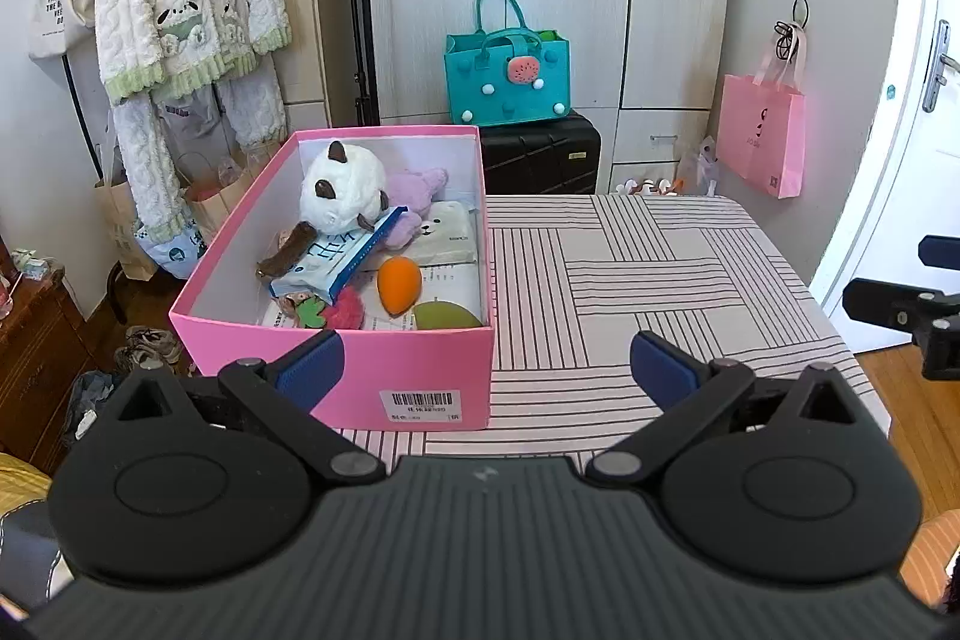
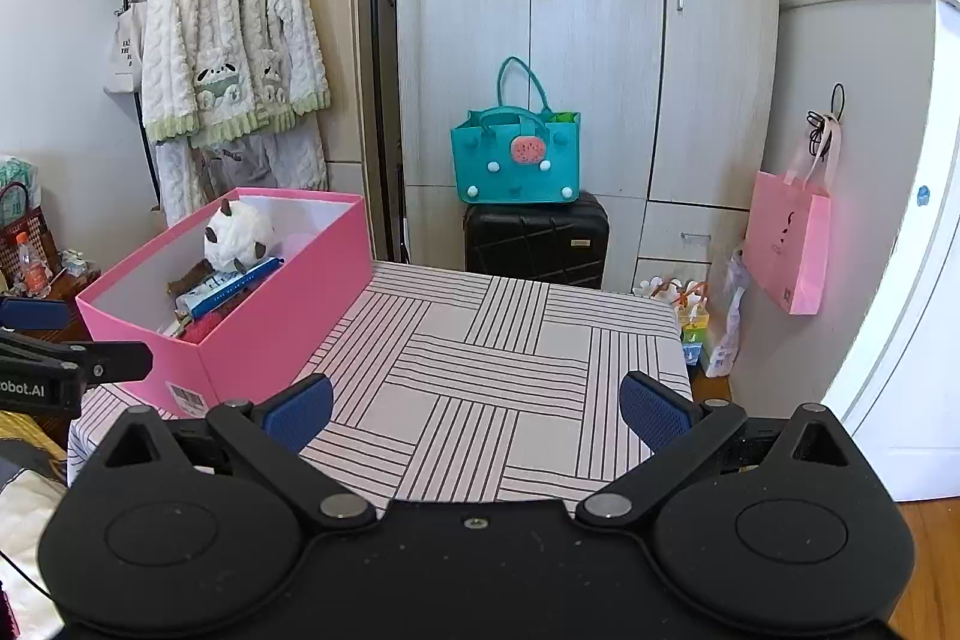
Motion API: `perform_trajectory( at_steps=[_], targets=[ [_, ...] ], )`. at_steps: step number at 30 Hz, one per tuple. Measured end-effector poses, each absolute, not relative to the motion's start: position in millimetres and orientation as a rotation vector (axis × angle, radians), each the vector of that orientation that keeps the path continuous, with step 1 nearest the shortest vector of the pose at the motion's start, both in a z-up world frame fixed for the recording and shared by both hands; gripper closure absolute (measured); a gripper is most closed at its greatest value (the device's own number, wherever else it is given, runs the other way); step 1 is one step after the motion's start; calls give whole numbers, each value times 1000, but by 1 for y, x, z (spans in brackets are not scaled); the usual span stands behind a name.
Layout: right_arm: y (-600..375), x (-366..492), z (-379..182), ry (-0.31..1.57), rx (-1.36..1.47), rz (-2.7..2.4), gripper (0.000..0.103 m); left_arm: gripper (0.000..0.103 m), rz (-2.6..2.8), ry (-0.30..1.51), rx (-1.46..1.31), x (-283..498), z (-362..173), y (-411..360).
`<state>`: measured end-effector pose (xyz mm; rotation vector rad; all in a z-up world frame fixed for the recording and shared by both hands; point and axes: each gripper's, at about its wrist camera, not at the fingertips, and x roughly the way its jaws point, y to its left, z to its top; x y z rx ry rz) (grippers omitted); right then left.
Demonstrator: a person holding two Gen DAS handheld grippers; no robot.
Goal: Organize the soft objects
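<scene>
Pink box (image 1: 336, 358): barcode sticker (image 1: 423, 405) on near wall, print unreadable. Box sits at the bench (image 1: 660, 280) left edge, just ahead of the left hand-held gripper (image 1: 483, 370), jaws wide, empty. Inside the box: panda plush (image 1: 342, 190), orange sponge (image 1: 398, 285). Right hand-held gripper (image 2: 477, 409), wide and empty, over bare striped bench right of the box; "obot.AI" legible on the left one.

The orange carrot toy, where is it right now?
In the left wrist view, the orange carrot toy lies inside the pink box near its front, between the green pad and the blue-and-white packet.
</scene>
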<state>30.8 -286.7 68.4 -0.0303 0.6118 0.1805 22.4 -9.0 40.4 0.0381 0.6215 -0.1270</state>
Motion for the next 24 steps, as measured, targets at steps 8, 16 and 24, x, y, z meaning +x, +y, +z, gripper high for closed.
perform_trajectory(
  at_steps=[8,16,24],
  targets=[
    [-285,28,68,611,-35,183,0,0,-110,631,62,23,37,-11],
    [-285,24,66,616,-32,182,0,0,-110,629,61,20,38,-11],
    [-285,23,65,615,-30,179,0,0,-107,622,70,19,39,-13]
  ],
)
